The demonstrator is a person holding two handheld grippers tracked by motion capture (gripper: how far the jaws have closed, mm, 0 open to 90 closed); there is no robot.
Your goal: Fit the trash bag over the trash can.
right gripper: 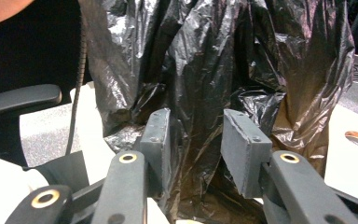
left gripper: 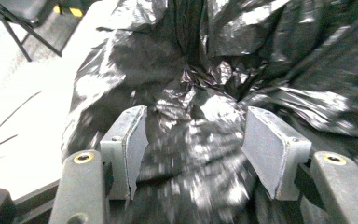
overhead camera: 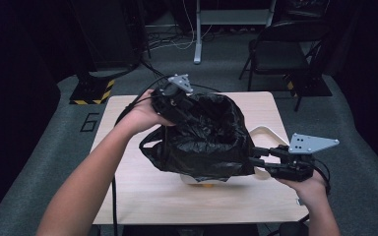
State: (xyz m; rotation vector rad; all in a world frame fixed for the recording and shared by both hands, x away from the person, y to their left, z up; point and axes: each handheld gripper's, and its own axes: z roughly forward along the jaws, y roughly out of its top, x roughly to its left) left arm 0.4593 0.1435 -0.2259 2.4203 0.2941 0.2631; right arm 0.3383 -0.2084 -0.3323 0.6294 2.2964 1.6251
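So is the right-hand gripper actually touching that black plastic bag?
Touching. In the right gripper view, a fold of the black bag runs down between the right gripper pads, lying against the left pad.

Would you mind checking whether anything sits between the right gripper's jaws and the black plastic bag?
Nothing visible does. The right gripper has the black plastic bag directly between its jaws, film bunched in the gap, with no other object in between.

Bench (overhead camera: 142, 191): light wood top, rectangular, standing on grey carpet. Black plastic bag (overhead camera: 206, 142) bulks over bench centre, crumpled, mouth up. White tray (overhead camera: 270, 135) on bench at right, mostly under bag; small yellow bit pokes out at bag's near edge.
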